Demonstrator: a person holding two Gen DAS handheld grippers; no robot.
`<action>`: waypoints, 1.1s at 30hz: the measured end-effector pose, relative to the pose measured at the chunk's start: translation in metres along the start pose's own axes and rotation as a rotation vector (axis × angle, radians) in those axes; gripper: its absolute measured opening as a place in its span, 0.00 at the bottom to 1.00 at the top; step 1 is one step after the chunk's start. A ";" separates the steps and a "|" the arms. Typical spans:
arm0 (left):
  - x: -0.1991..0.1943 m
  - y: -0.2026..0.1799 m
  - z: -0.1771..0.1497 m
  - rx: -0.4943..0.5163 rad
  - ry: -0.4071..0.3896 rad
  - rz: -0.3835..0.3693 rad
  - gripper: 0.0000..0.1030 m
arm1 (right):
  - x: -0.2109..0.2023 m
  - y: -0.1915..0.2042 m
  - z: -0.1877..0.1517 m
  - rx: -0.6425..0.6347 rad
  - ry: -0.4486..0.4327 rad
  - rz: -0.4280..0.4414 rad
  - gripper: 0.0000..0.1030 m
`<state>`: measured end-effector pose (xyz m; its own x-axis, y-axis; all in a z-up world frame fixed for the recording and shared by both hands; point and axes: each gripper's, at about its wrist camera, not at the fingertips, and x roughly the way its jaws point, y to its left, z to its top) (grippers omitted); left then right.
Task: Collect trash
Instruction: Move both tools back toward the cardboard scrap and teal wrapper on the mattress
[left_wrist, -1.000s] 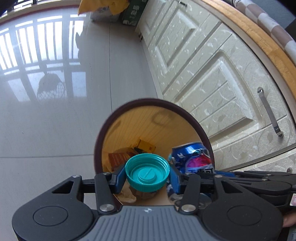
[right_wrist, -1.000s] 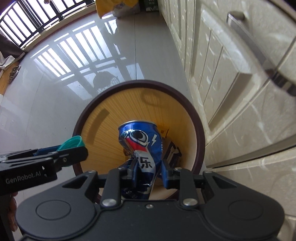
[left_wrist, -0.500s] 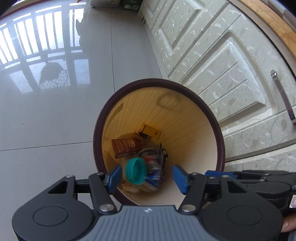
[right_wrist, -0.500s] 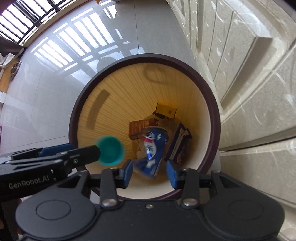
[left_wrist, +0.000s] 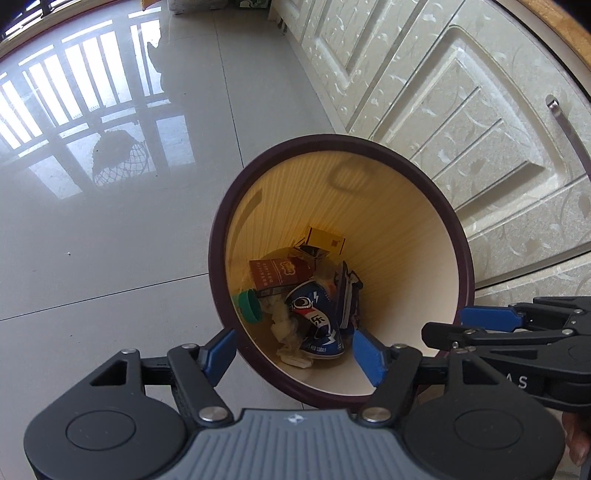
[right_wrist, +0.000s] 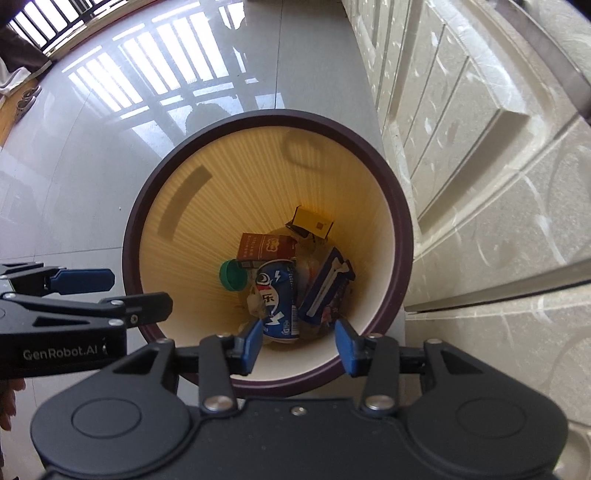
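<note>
I hold both hand-held grippers pointing steeply down over the mouth of the waste bin (right_wrist: 400, 236), which stands on the tiled floor (left_wrist: 110, 229) just beside the cabinet doors (left_wrist: 461, 122). The left hand-held gripper (left_wrist: 293, 354) has its jaws wide apart and opening, with nothing between the blue pads; the right hand-held gripper (right_wrist: 297, 345) has its jaws parted to a lesser degree and also opening, likewise holding nothing. The task's items lie at the bottom of the bin: the blue soda can (right_wrist: 279, 299) rests at about 6 o'clock of the bin floor, and the teal bottle cap (right_wrist: 232, 275) leans against the wall at about 9 o'clock, next to a brown carton (right_wrist: 266, 247). A yellow box (right_wrist: 314, 225) sits at about 1 o'clock and a dark blue packet (right_wrist: 327, 286) at about 4 o'clock. I judge the release step to be effectively complete. To finish it well, I let both sets of jaws open fully while the pads remain over the opening, confirm that nothing clings to a pad, then lift each gripper straight up. I keep the two grippers apart during withdrawal, because the right one's fingers cross close to the bin rim at about 4 o'clock in the left view. I avoid striking the rim, which could tip the bin.
</note>
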<state>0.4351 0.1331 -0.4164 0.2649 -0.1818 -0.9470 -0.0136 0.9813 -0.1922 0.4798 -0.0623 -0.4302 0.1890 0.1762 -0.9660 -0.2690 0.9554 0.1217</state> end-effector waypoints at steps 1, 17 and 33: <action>-0.001 0.000 0.000 -0.001 -0.001 0.002 0.70 | -0.002 -0.001 -0.001 0.004 -0.004 0.000 0.43; -0.024 0.006 -0.008 0.000 -0.004 0.079 1.00 | -0.028 0.006 -0.011 -0.039 -0.077 -0.056 0.79; -0.067 0.016 -0.022 -0.008 -0.047 0.149 1.00 | -0.068 0.022 -0.017 -0.089 -0.142 -0.086 1.00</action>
<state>0.3963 0.1594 -0.3620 0.3046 -0.0308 -0.9520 -0.0639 0.9966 -0.0527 0.4447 -0.0570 -0.3654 0.3441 0.1327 -0.9295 -0.3277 0.9447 0.0136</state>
